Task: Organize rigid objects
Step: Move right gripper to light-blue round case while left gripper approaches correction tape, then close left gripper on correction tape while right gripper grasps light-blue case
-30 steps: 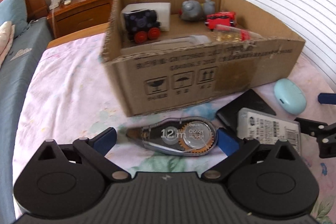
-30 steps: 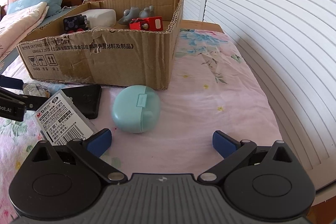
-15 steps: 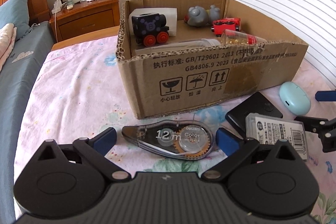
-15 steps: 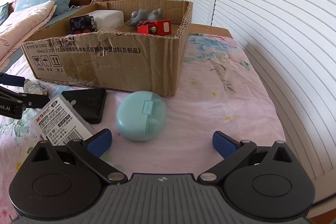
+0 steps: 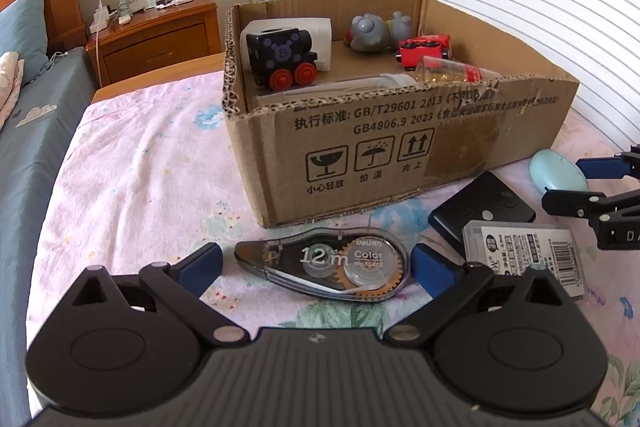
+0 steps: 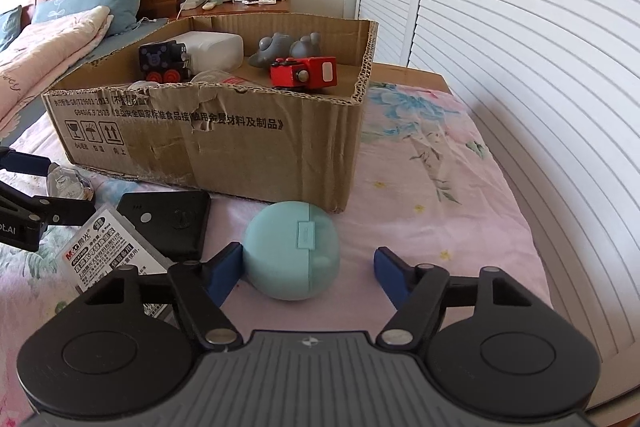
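A clear correction-tape dispenser lies on the bed between the open fingers of my left gripper. A round mint-green case lies between the open fingers of my right gripper, close to the left finger; it also shows in the left wrist view. A black flat box and a clear labelled lead case lie between the two grippers. The open cardboard box stands behind them.
Inside the box are a black toy train, a grey toy, a red toy car and a clear bottle. A wooden nightstand stands beyond the bed. White louvred doors run along the right.
Both grippers have moved forward and lower. The tape dispenser now sits between the left fingers, and the green case has come between the right fingers. The right gripper has narrowed a little.
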Tool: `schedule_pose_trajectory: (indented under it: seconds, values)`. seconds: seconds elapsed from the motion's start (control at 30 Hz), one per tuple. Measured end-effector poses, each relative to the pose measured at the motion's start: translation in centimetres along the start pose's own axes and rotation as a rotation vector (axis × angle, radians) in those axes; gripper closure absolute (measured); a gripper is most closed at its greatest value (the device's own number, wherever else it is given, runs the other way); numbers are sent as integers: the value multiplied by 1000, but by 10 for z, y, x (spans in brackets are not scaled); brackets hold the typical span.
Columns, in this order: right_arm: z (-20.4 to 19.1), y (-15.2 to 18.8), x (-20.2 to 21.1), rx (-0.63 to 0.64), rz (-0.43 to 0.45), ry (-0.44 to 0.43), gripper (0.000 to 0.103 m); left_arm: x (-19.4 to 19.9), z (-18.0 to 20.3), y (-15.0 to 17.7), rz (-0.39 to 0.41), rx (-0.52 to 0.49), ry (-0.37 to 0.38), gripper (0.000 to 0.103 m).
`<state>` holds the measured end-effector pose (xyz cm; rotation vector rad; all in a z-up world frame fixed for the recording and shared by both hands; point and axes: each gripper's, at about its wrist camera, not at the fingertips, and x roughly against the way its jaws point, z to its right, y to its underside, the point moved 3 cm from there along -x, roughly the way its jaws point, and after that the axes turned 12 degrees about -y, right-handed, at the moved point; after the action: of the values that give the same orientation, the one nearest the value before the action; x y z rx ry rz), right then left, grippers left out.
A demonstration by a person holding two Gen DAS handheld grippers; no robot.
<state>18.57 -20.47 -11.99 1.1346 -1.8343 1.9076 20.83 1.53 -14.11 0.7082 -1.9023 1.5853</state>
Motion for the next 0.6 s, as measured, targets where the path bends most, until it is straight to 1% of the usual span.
schedule_pose_trajectory:
  seconds: [0.23,0.37,0.6]
  values:
    - [-3,-4,-5,20,0,-15,27,-1,0,-1,16,-16,20,4]
    - [-4,-4,-5,24,3,-40,33,-1,0,-2,17,-41,43,5]
    - [-3,-5,-5,38,-2,-51,36,-3,-2,-3,15,-87,85,5]
